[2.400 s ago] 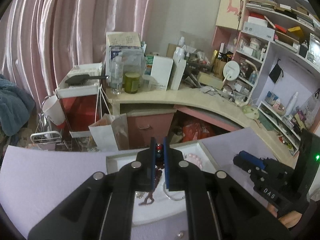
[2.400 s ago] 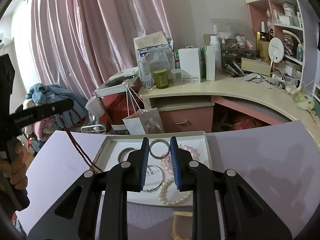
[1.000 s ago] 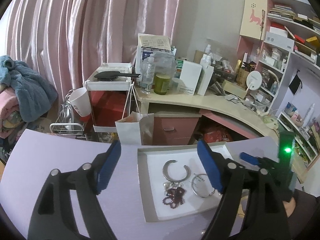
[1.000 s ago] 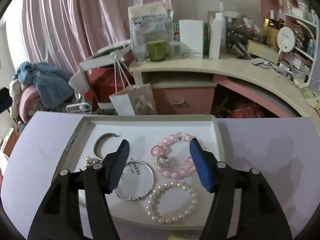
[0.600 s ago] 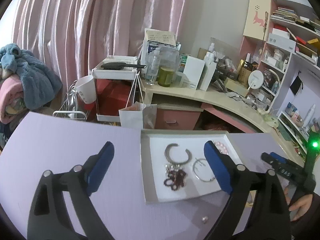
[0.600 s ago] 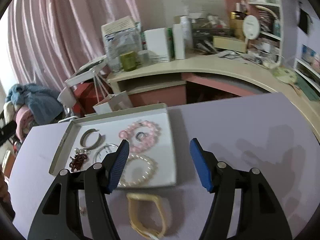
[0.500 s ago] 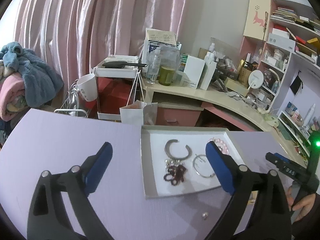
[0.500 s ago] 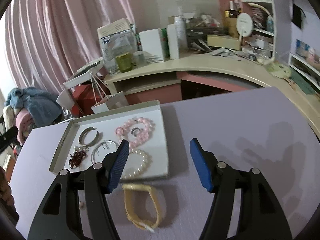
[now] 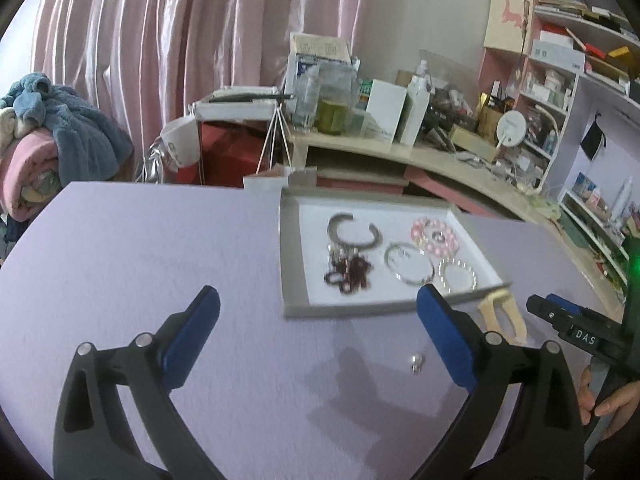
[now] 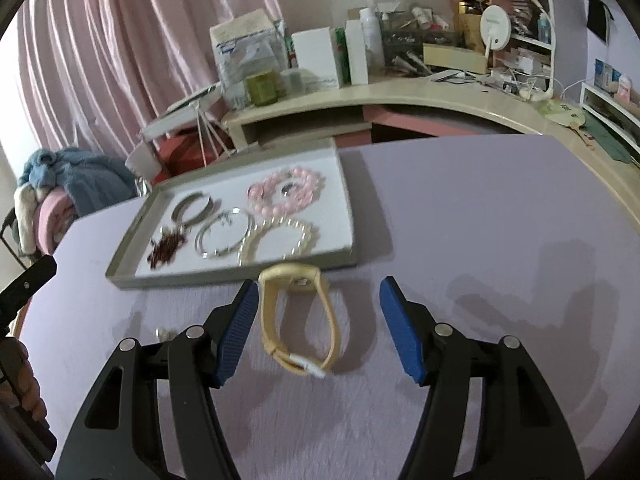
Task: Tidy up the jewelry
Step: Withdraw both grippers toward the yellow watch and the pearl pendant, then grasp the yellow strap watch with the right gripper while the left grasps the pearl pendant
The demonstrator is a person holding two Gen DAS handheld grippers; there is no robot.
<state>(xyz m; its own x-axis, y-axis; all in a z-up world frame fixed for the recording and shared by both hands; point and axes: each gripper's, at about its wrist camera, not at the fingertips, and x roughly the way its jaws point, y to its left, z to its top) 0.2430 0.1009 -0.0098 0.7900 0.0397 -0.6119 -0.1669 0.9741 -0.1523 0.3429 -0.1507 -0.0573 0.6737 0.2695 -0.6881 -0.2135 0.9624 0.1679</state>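
On a lilac tabletop (image 10: 480, 240), the left gripper (image 9: 316, 336) hovers with blue-padded fingers spread wide and empty, short of a shallow grey tray (image 10: 132, 258) holding a dark red bead strand (image 10: 166, 250), silver bangles and pink and pearl bracelets. Beside the tray's near edge lies a pale yellow watch band (image 10: 298, 316), between the right gripper's (image 10: 316, 332) wide-open, empty fingers.

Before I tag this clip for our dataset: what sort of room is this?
Most likely a bedroom or dressing corner at home: pink curtains, a cluttered curved desk with bottles and a round mirror, and folded blankets. The jewelry tray sits on a lilac table.
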